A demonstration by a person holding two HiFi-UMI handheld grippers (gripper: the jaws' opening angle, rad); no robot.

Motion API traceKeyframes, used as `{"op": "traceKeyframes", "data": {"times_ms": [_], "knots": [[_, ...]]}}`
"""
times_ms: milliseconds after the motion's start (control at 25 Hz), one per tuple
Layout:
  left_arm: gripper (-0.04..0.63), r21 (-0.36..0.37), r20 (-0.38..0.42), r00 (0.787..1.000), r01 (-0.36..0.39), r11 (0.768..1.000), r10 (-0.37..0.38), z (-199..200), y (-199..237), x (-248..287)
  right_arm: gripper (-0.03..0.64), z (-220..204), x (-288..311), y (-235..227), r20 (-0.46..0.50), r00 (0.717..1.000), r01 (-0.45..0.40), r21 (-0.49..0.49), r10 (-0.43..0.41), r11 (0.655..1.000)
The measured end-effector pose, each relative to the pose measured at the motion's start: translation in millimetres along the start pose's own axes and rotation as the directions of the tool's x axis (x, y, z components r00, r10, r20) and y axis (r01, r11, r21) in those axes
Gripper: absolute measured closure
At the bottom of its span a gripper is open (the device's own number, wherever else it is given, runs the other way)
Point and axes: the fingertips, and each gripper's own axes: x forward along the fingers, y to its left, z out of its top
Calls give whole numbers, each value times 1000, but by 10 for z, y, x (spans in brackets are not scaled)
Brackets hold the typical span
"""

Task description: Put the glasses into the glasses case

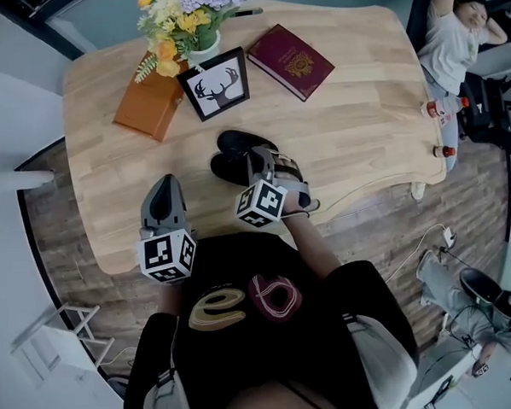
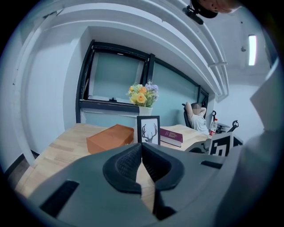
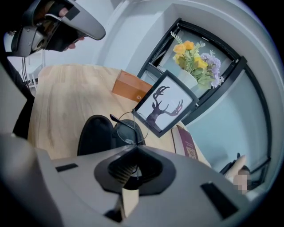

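The right gripper point(image 3: 132, 150) has its jaws closed on thin wire-rimmed round glasses point(image 3: 129, 129), over the open black oval glasses case point(image 3: 94, 135) near the pale wooden desk's point(image 1: 362, 125) front edge. The left gripper point(image 2: 142, 149), jaws together and empty, is by the front-left edge.

The counter point(image 1: 361, 108) is pale wood in glued strips, with rounded corners and a wavy near edge. Toward its far side lies an orange-brown box point(image 1: 152, 102), set at a slant. Just beside the box's right end a black picture frame point(image 1: 215, 83) stands tilted back, showing a stag's head in silhouette. Behind the two stands a white vase point(image 1: 203, 48) of yellow and lilac flowers. To the frame's right, apart from it, a maroon book point(image 1: 291, 61) with a gold emblem lies flat. Nearer the front edge, about mid-width, a black glasses case point(image 1: 235, 149) lies open.
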Motion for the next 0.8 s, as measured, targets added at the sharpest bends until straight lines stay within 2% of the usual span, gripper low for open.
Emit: {"op": "traceKeyframes", "data": {"times_ms": [800], "knots": [[577, 11, -26, 1000, -9, 1000, 9, -9, 38, 54, 603, -131, 325, 79, -112, 993, -49, -40, 45, 998]]}}
